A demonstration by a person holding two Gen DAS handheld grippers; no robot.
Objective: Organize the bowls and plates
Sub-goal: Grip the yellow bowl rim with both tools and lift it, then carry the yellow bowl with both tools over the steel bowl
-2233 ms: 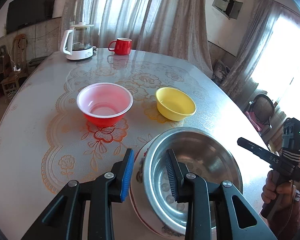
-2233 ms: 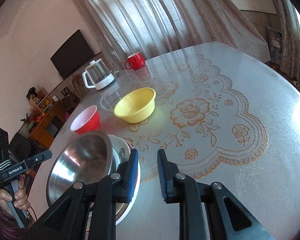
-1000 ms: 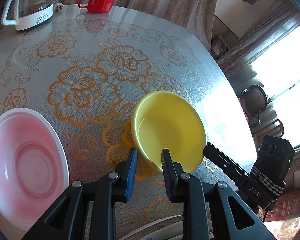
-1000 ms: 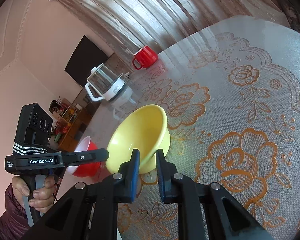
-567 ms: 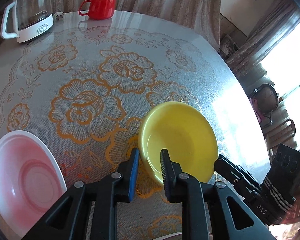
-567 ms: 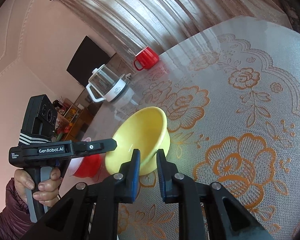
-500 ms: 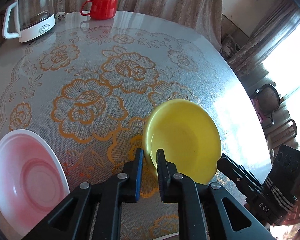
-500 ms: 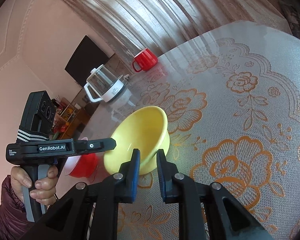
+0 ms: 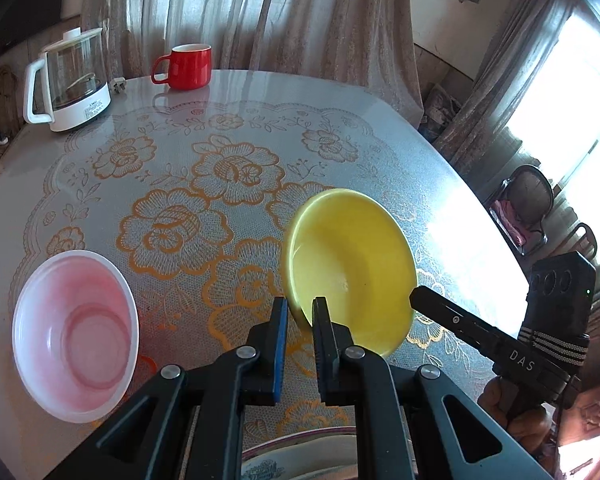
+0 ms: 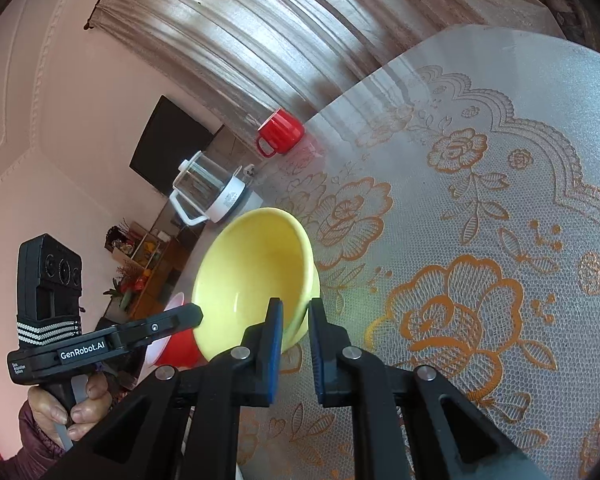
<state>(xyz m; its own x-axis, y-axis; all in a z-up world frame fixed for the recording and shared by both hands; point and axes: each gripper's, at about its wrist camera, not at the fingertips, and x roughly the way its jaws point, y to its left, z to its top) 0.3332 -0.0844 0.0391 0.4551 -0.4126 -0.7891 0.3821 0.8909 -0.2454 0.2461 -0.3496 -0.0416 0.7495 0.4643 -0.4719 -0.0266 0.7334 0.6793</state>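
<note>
A yellow bowl [image 9: 352, 264] is tilted and lifted off the table, held by both grippers at opposite sides of its rim. My left gripper [image 9: 300, 312] is shut on the near rim. My right gripper [image 10: 295, 320] is shut on the bowl's [image 10: 252, 276] other rim. A red bowl with a white inside [image 9: 74, 330] sits on the table to the left; in the right wrist view it [image 10: 176, 346] shows behind the yellow bowl. The rim of a patterned plate [image 9: 296, 456] shows at the bottom edge of the left wrist view.
A glass kettle on a white base [image 9: 70, 84] and a red mug [image 9: 188, 66] stand at the table's far edge. The table [image 9: 220, 128] has a lace-pattern cover. Curtains hang behind it, and chairs stand beyond its right edge.
Both grippers have closed tighter on the yellow bowl's rim and raised it. The bowl now tilts more, and the view has pulled back from the table.
</note>
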